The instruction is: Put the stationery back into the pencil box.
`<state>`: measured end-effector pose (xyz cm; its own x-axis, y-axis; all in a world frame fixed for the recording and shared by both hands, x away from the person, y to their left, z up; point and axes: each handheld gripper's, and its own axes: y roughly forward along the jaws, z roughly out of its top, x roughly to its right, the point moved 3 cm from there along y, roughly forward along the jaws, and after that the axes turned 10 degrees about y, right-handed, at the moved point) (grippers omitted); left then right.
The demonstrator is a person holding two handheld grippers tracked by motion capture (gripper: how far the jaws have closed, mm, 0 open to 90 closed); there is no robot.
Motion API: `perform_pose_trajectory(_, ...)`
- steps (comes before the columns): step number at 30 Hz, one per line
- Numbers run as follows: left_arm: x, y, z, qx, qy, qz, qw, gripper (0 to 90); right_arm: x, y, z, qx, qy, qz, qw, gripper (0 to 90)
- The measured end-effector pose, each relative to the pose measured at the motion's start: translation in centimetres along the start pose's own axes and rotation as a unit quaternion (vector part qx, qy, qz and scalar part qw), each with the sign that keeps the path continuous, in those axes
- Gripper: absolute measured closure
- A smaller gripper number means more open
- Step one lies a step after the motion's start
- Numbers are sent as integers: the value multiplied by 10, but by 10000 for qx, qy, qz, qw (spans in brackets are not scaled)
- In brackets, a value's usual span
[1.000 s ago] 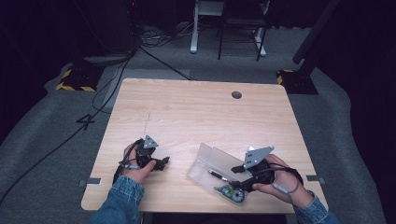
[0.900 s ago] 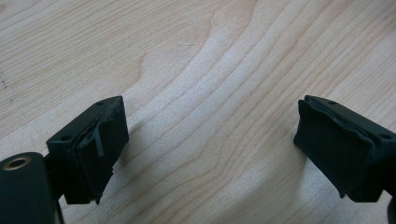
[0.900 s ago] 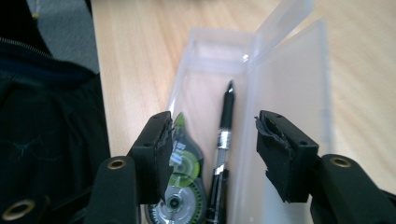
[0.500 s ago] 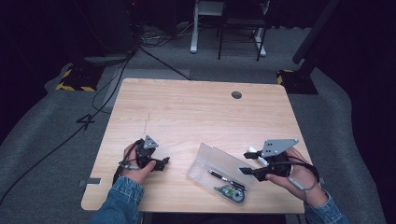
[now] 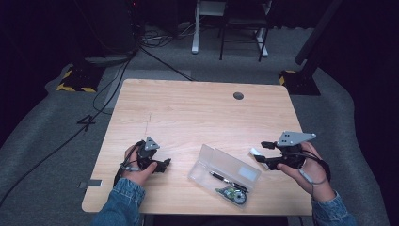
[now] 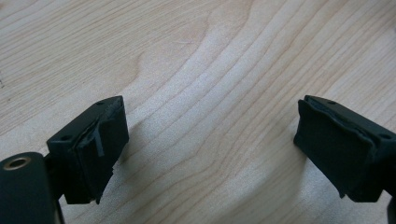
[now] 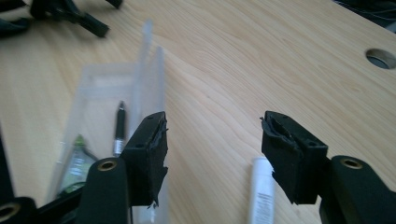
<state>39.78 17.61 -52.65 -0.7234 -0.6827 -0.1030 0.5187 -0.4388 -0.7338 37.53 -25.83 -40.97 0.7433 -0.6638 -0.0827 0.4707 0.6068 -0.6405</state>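
The white tube (image 7: 261, 193) lies on the table (image 5: 188, 113) just right of the clear case (image 5: 225, 167), its long axis running along the right gripper (image 7: 212, 140)'s reach, partly under the spread, empty jaws. The left gripper (image 6: 210, 140), also spread and empty, rests well left of the case, so the right hand is likely nearer for a pick.

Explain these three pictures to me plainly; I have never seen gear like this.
A person sits at a wooden table, holding a hand-operated two-jaw gripper in each hand. The high view looks down from above: left gripper, right gripper. The other two pictures come from cameras riding on each gripper, looking along its black jaws. Both grippers are open and hold nothing. On the table lies an open clear pencil case with a pen and a green correction-tape dispenser inside. A small white tube-like thing lies beside the right gripper.
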Motion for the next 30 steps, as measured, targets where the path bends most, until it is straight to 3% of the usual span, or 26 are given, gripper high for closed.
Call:
perform_pose_trajectory(9,0,0,0,0,0,-1,10000,99,32,10,-20,-307,391,-508,9975,406)
perform_pose_trajectory(19,0,0,0,0,-1,0,10000,98,50,23,-38,-669,720,-661,9930,386)
perform_pose_trajectory(30,0,0,0,-2,5,-6,10000,98,56,38,-55,-1195,956,-655,9861,402)
